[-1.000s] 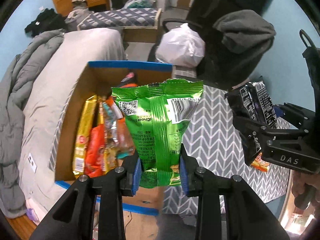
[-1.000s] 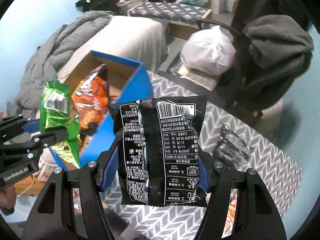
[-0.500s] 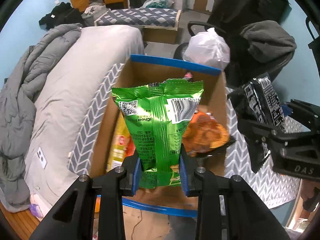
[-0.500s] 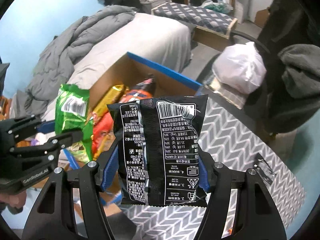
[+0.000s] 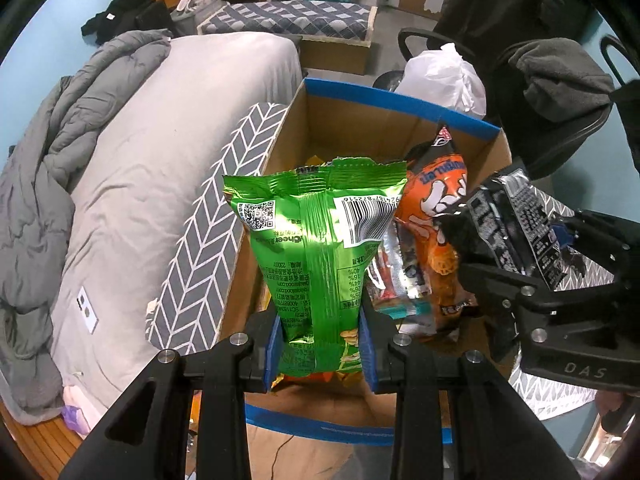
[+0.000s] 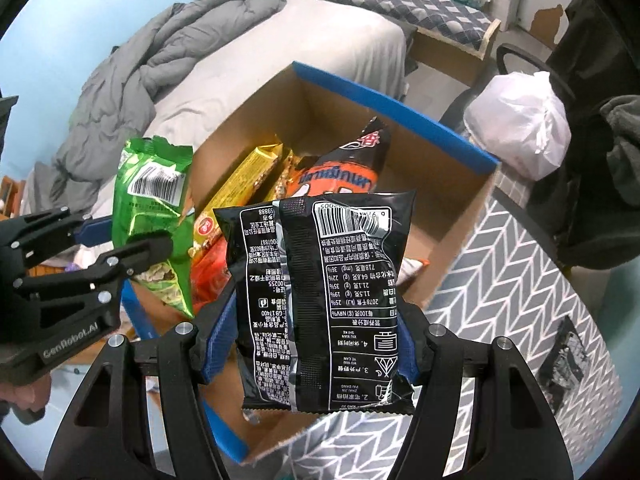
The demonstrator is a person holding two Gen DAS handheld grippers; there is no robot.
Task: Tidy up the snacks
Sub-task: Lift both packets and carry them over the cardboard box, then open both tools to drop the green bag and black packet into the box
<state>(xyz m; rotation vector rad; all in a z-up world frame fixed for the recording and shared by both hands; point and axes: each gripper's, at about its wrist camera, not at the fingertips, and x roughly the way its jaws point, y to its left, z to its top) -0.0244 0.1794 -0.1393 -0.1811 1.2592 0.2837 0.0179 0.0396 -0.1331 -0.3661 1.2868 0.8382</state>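
Both bags are up over the cardboard box, so this looks like the dropping-in step. The left claw pinches the green bag by its lower end; the right claw clamps the black bag. Next, I'd say, each needs lowering into a gap beside the orange bag before letting go.

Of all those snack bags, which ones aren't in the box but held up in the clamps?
Two: the green bag pinched by the left gripper, and the black bag in the right gripper. The orange bag and yellow packet sit inside the cardboard box.
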